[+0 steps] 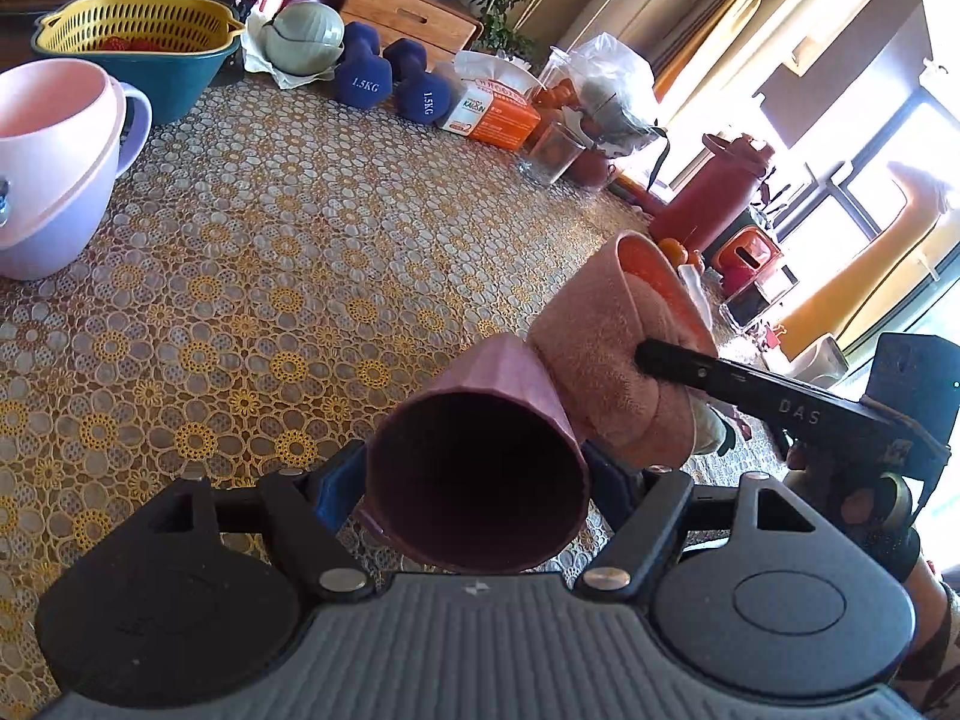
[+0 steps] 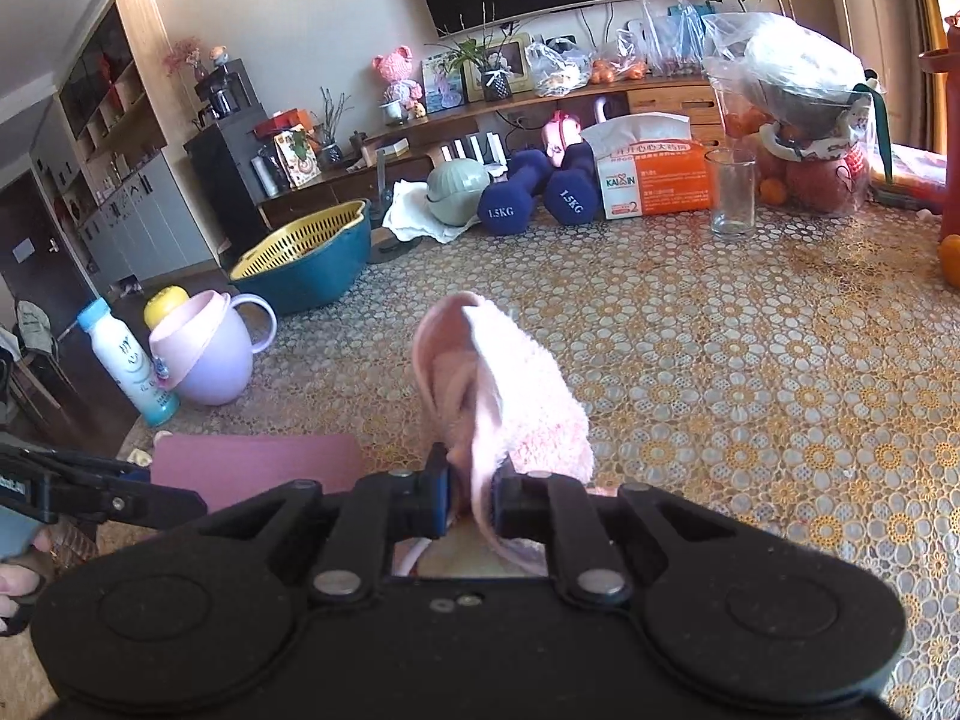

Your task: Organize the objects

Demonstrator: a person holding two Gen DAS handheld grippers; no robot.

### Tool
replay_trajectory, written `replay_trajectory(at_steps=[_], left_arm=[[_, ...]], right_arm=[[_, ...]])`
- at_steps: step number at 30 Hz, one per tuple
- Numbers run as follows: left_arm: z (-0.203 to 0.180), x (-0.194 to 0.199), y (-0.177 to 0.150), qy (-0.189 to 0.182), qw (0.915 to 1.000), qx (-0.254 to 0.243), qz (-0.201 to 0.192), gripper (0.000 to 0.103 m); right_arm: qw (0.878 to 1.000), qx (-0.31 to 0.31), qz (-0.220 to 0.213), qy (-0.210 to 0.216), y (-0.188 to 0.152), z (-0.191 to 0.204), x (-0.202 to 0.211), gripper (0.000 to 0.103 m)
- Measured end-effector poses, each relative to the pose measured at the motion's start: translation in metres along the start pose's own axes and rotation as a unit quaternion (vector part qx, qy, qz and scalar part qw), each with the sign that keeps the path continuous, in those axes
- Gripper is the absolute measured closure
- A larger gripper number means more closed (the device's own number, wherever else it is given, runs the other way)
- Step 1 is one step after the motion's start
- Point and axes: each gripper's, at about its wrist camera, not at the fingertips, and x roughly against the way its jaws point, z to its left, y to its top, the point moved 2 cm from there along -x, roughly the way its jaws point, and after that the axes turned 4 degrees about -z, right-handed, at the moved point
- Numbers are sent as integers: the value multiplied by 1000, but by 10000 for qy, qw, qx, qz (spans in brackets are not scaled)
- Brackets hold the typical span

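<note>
My left gripper [image 1: 477,480] is shut on a mauve faceted cup [image 1: 480,456], held tilted with its dark mouth toward the camera. The cup also shows in the right wrist view [image 2: 252,468] at lower left. My right gripper [image 2: 471,504] is shut on a rolled pink towel [image 2: 504,384], which sticks forward above the table. In the left wrist view the towel [image 1: 606,348] touches the cup's right side, and one right gripper finger [image 1: 750,384] presses on it.
A patterned tablecloth [image 1: 270,252] covers the table. A lilac-and-pink bowl [image 1: 54,156] and a yellow-teal colander [image 1: 138,42] sit at left. Blue dumbbells [image 1: 390,78], a tissue box [image 1: 492,114], a glass [image 2: 729,192], bagged fruit [image 2: 798,120] and a red flask [image 1: 714,192] line the far edge.
</note>
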Motion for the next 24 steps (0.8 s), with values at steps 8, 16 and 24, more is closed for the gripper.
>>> replay_trajectory(at_steps=[8, 16, 24], left_arm=[[3, 2, -11, -69, 9999, 80, 28, 26], [0, 4, -19, 52, 9999, -80, -81, 27], [-4, 4, -21, 106, 9996, -222, -129, 27]], right_arm=[[9940, 277, 91, 1057, -3, 63, 3, 91], [9963, 250, 238, 791, -17, 63, -15, 91], [9989, 323, 338, 33, -22, 41, -25, 91]])
